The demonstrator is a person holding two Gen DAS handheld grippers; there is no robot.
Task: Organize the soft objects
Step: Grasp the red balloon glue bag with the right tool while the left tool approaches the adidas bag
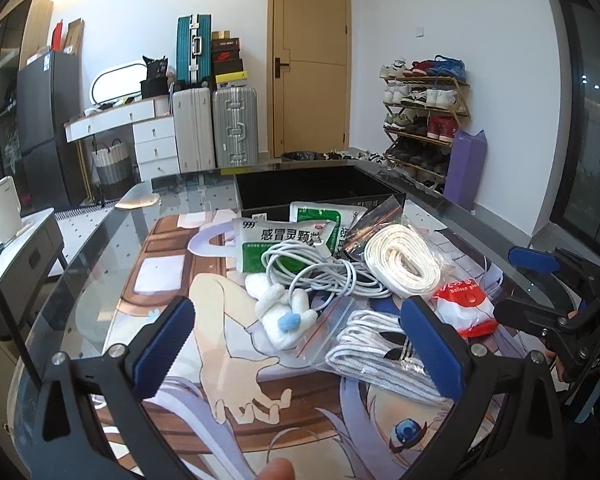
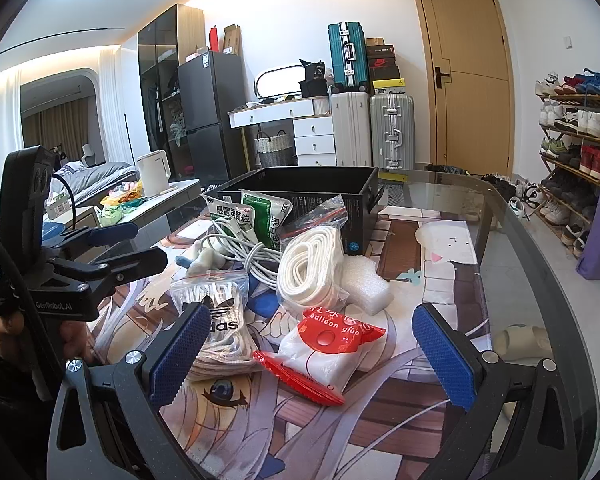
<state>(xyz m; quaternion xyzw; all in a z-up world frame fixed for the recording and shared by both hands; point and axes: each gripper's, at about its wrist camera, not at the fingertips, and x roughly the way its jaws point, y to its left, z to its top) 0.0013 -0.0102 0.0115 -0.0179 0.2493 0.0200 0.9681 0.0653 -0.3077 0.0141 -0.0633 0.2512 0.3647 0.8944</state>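
A: Surfaces? Glossy glass tabletop over a matt printed cloth mat, lower centre of the frame.

B: Noted. Clear crinkled plastic zip bag of woven white laces; smooth white rubbery cable; fuzzy white plush toy; rough white foam block; matt black cardboard box.

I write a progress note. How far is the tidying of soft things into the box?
Done: nothing visible; the black box looks empty. In hand: nothing; left gripper and right gripper are open above the pile. Left: medicine packets, white cable, flat laces, adidas laces bag, balloon glue packet.
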